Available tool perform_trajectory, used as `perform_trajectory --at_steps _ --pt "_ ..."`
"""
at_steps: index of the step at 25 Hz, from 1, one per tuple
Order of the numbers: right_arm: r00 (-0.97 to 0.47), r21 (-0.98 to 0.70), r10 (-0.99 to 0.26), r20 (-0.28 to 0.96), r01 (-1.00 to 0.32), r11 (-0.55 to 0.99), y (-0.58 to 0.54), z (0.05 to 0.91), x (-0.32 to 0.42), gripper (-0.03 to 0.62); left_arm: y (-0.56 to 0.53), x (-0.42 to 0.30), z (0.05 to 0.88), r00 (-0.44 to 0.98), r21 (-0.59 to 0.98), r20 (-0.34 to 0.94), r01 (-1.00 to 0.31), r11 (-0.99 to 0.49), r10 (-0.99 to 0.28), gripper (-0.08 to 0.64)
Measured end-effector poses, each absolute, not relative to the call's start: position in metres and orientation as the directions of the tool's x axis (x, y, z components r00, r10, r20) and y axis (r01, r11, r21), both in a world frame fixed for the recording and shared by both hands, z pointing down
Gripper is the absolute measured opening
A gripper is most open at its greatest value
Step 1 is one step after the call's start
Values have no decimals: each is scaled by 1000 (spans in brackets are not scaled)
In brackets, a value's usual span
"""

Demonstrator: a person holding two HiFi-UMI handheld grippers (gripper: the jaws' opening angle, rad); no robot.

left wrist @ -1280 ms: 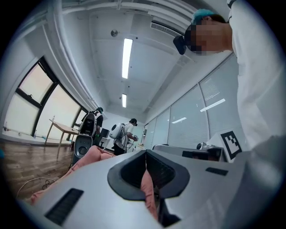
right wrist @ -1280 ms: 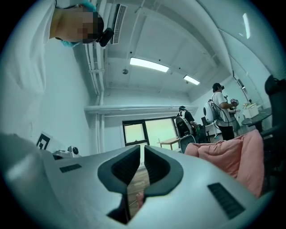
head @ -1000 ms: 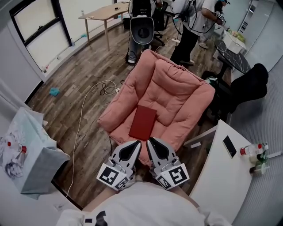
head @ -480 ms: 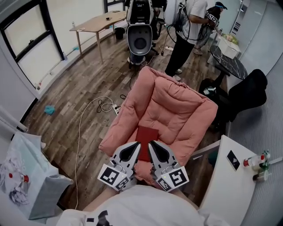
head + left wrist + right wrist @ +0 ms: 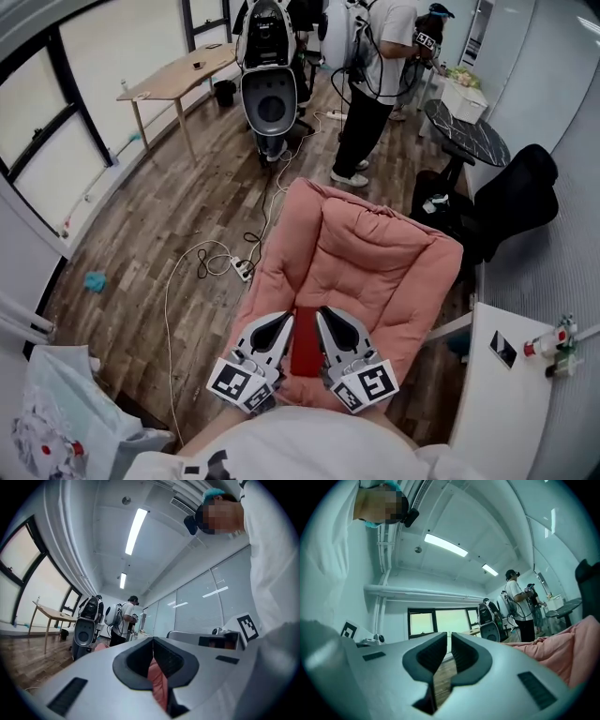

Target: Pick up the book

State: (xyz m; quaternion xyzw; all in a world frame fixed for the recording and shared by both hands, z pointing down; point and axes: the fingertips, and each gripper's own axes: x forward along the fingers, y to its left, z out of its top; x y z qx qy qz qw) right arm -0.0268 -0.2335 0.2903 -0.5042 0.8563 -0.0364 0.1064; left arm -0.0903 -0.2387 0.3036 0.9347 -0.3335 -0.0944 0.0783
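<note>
1. Step in hand: the approach. The book is not yet held.
2. The book [image 5: 306, 349] is red and lies flat on the seat of the pink chair [image 5: 375, 248], low in the head view, just under centre. Only a narrow strip of it shows, between my two grippers.
3. The left gripper [image 5: 279, 323] is to the left of that strip. Its jaws are closed together with nothing gripped. In its own view only pink shows through the slit between the pads, which I judge to be the chair beyond.
4. The right gripper [image 5: 328, 319] is to the right of the strip. Its jaws are closed to a thin slit and are empty, with wood floor showing through.
5. Both grippers look out across the room rather than down at the seat. I cannot tell their height over the book.
6. Next move, as I judge it: open one pair of jaws, tip that gripper down toward the seat and bring it to a free edge of the book.
7. The cushion is soft, so one jaw should press in beneath the cover before closing.
</note>
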Motion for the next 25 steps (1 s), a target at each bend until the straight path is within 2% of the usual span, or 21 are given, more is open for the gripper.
perform_trajectory --at_steps 4,13,21,22,23,24,25 --pt "-426 -177 -896 -124 -879 442 -239 293 -8 46 -248 -81 309 775 232 -116 -587 -776 -621 5" --pt "-443 -136 -894 -64 -884 447 -240 309 8 46 -249 -56 322 787 250 -94 -575 -779 -610 5" --pt "-456 -176 -890 9 -877 447 -247 351 33 50 -256 -32 363 793 275 3 -587 -762 -610 8" --pt "-453 -188 -891 23 -877 442 -248 358 36 80 -255 -31 370 791 282 18 -590 -756 -611 11" --pt "-452 -198 -891 40 -878 436 -248 366 39 141 -255 -30 377 790 291 33 -594 -750 -613 38" --pt "-451 -205 -891 58 -879 431 -249 374 42 174 -255 -29 385 787 301 50 -599 -742 -615 79" --pt "-449 -209 -891 74 -880 426 -250 381 45 181 -256 -28 392 784 309 67 -605 -734 -618 115"
